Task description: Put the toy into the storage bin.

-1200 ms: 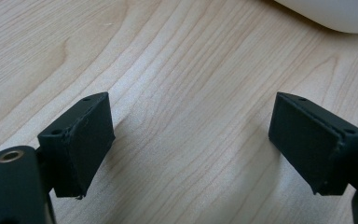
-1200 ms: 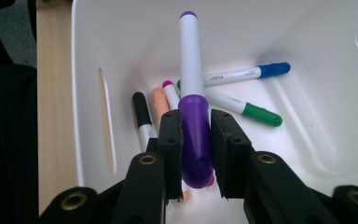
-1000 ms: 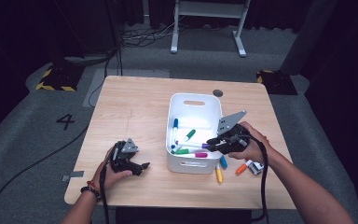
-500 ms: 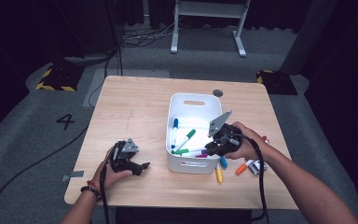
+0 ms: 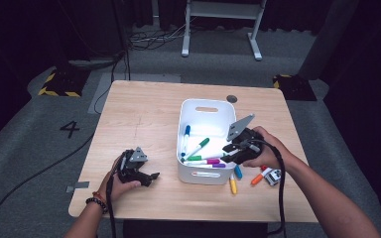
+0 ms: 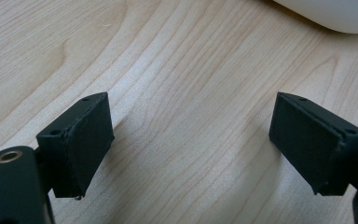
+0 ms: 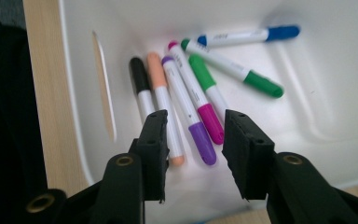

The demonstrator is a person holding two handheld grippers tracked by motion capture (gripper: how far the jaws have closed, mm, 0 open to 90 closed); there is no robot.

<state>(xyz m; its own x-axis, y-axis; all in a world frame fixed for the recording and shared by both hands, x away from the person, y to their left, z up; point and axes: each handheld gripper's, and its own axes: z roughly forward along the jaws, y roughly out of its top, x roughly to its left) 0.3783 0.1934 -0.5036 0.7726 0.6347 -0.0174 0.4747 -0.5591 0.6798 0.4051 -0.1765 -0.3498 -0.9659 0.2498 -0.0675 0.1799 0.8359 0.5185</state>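
Right now the right tongs (image 5: 228,148) hover over the near right part of the white bin (image 5: 207,105), which sits on the wooden tabletop (image 5: 144,119). The right hand (image 5: 263,148) reaches in from the bin's right side, the forearm running back toward the bottom right corner and the grey plate on top tilted up. Its jaws have just been opening and now stand partly apart with nothing between them; in the right gripper view (image 7: 193,140) they point down into the bin above a purple marker (image 7: 189,112) and a pink marker (image 7: 200,100) that lie loose on the bin floor. Beside those lie a peach marker (image 7: 165,105), a black marker (image 7: 141,88), a green marker (image 7: 233,67) and a blue marker (image 7: 249,34).

Outside the bin, just to its right on the tabletop, lie a yellow marker (image 5: 232,184), another blue one (image 5: 238,171) and an orange marker (image 5: 257,179).

The left hand (image 5: 124,178) rests low on the tabletop, left of the bin and apart from it, wrist bent inward. The left tongs (image 5: 151,177) point toward the bin; in the left gripper view (image 6: 191,149) the jaws gape wide over bare wood, gripping nothing.
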